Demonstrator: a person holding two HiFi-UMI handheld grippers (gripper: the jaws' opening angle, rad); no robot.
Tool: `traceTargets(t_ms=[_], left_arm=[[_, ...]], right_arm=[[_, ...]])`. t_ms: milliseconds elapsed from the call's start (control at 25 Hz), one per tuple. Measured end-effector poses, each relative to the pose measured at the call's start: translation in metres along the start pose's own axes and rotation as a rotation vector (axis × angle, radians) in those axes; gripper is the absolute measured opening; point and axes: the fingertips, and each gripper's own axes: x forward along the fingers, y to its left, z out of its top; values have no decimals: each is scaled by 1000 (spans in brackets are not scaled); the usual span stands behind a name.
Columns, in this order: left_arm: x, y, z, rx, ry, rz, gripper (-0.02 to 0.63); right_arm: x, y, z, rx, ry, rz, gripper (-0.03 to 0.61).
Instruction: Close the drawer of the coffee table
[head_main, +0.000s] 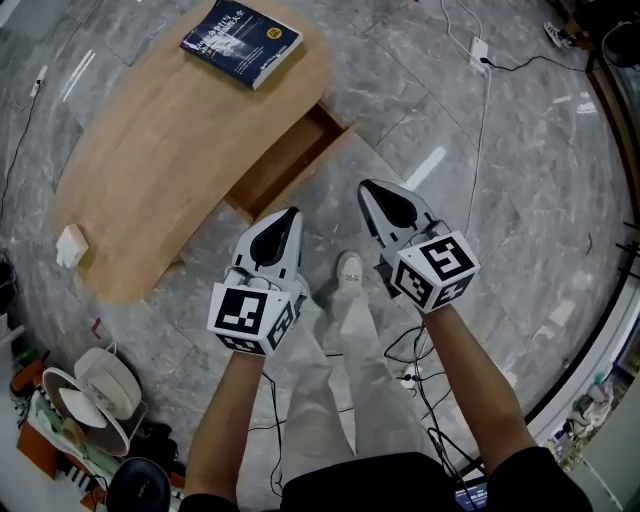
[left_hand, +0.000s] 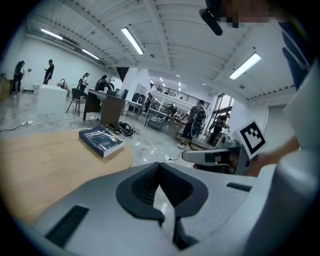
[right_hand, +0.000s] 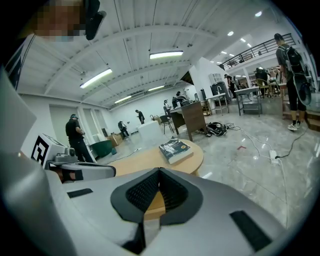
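Near: shoe (head_main: 349, 268) on floor, loose cables (head_main: 412, 362) right of it, outside push path. Left gripper (head_main: 287, 213) and right gripper (head_main: 368, 188) side by side, jaws pressed together, nothing held; probably readied as blunt pushers. Drawer (head_main: 290, 160) open, projecting from bench (head_main: 150, 170) toward grippers, untouched. Book (head_main: 241, 38) at far end, no obstacle.
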Motion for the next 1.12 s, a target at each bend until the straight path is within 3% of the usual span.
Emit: traceTargets(t_ms=[1120], left_arm=[[32,48,-77,-72,48,73,0]], right_arm=[[50,-16,-94,49,107,35,17]])
